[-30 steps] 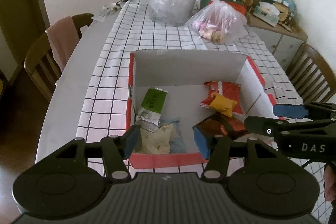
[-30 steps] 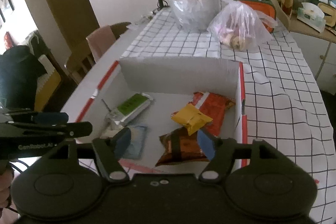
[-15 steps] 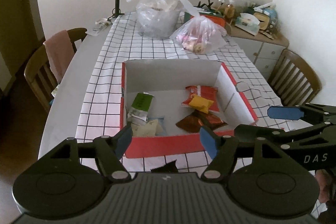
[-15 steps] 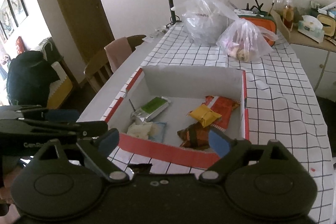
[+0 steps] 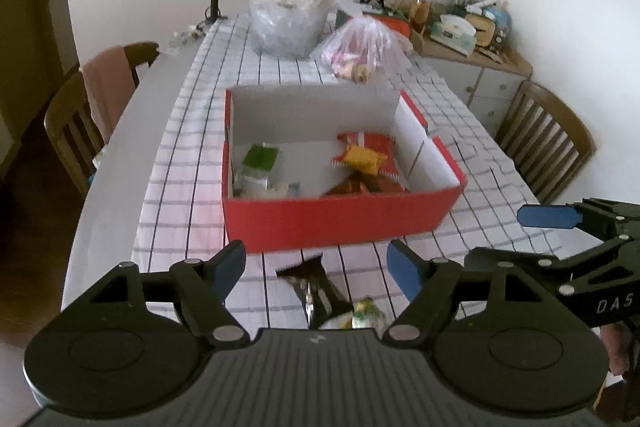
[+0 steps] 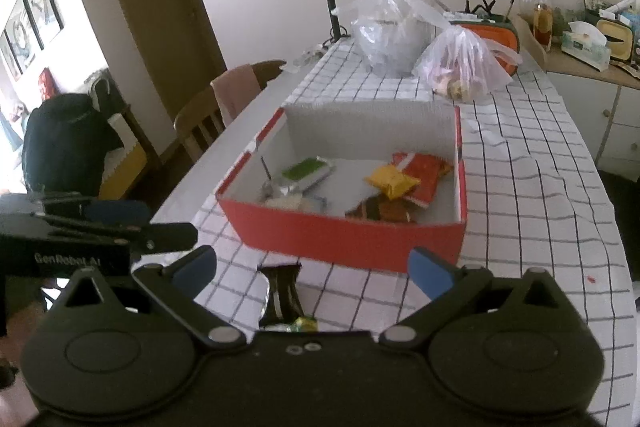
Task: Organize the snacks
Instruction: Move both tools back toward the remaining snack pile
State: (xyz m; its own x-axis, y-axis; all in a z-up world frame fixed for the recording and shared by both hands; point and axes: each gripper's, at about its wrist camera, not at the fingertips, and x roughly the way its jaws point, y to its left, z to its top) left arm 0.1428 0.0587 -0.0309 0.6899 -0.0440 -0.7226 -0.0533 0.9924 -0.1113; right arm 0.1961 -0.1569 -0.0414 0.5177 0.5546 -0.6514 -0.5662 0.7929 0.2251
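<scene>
Fingers [image 5: 230, 263] both sides spread, empty; right view alone shows door [image 6: 160, 7], backpack [image 6: 64, 143].

Black left gripper [image 5: 316, 265], blue-padded jaws, silver screws

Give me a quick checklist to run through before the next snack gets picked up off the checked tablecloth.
1. Left gripper empty, jaws just been opening: ok.
2. Right gripper empty, jaws just been opening wide: ok.
3. Dark foil snack packet lies on the cloth between the fingers, outside the box: ok.
4. Red cardboard box open-topped, with bare floor in the middle: ok.
5. Small green-yellow packet, half hidden by the gripper body: cannot tell how it lies.
</scene>
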